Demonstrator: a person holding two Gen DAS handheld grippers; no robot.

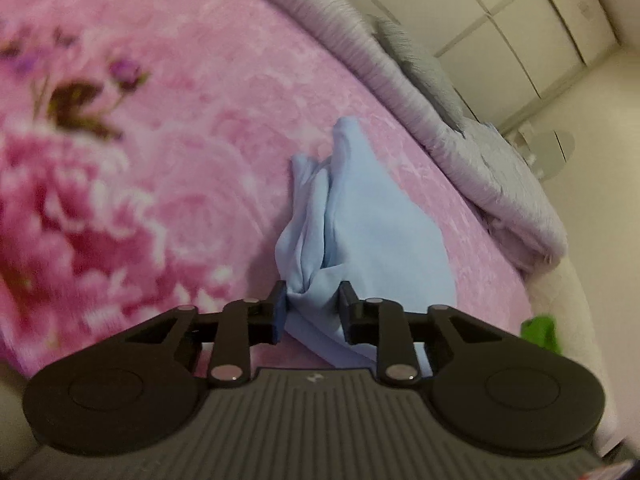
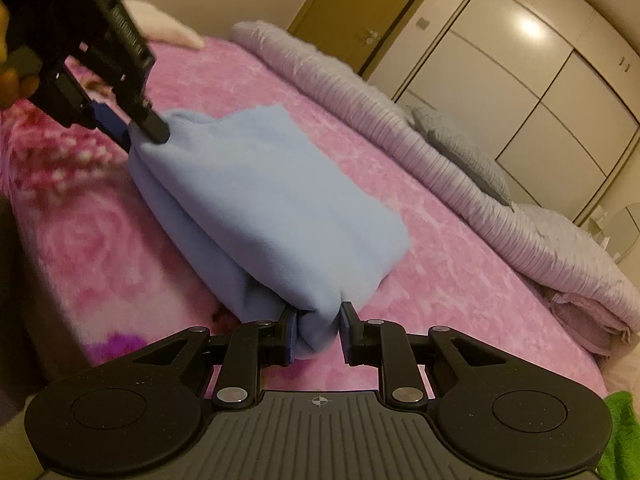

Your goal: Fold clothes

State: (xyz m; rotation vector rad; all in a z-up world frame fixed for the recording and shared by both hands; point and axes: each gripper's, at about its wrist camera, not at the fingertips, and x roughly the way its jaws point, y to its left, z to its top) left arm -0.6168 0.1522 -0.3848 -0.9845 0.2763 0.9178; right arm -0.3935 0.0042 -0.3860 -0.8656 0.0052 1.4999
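Pink floral bedspread (image 2: 460,280) covers the bed I'm working over, with a rolled lilac-grey quilt (image 2: 400,132) lying along its far edge and pale wardrobe doors (image 2: 540,80) behind that. A grey pillow (image 2: 460,148) rests against the quilt.

The light blue garment (image 2: 260,200) is stretched between my two tools above the middle of the bedspread, bunched and doubled over, its lower folds sagging toward the pink cover; I cannot tell whether they touch it.

My right gripper (image 2: 318,330) has its jaws drawn in around one bunched end of the garment, the cloth filling the narrow gap between them. From the right wrist camera I see my left gripper (image 2: 136,128) at the upper left, clamped on the opposite end, with part of a hand (image 2: 8,80) behind it.

From the left wrist camera, the left gripper (image 1: 312,308) shows the blue cloth gathered between its jaws, which stand only slightly apart around the wad of fabric. The rest of the garment trails away from them across the bedspread.

A bit of bright green cloth (image 2: 620,432) sits at the near right edge of the bed.
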